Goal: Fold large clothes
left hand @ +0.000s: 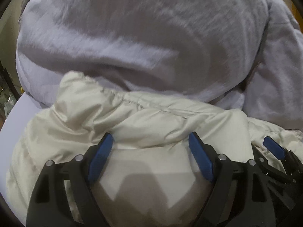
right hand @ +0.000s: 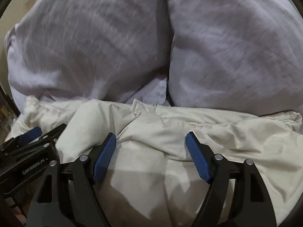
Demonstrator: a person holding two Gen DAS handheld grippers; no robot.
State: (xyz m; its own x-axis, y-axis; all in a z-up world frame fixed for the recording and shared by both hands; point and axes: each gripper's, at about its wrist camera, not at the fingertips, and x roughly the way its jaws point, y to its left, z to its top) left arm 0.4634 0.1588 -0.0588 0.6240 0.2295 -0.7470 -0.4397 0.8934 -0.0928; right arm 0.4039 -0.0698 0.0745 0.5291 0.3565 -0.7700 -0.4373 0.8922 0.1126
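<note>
A cream puffy jacket (left hand: 144, 113) lies bunched in the near half of both views (right hand: 189, 124). Behind it lies a large pale lavender garment (left hand: 132, 37), also in the right wrist view (right hand: 113, 47). My left gripper (left hand: 151, 141) is open, its blue pads spread just above the cream jacket, holding nothing. My right gripper (right hand: 151, 141) is open too, over the same jacket. The right gripper shows at the right edge of the left wrist view (left hand: 274, 149); the left gripper shows at the left edge of the right wrist view (right hand: 28, 134). The two grippers are side by side.
A white tabletop (left hand: 20, 113) shows at the left beside the jacket. Dark clutter lies beyond the table's left edge (left hand: 7, 94). The clothes cover most of the surface.
</note>
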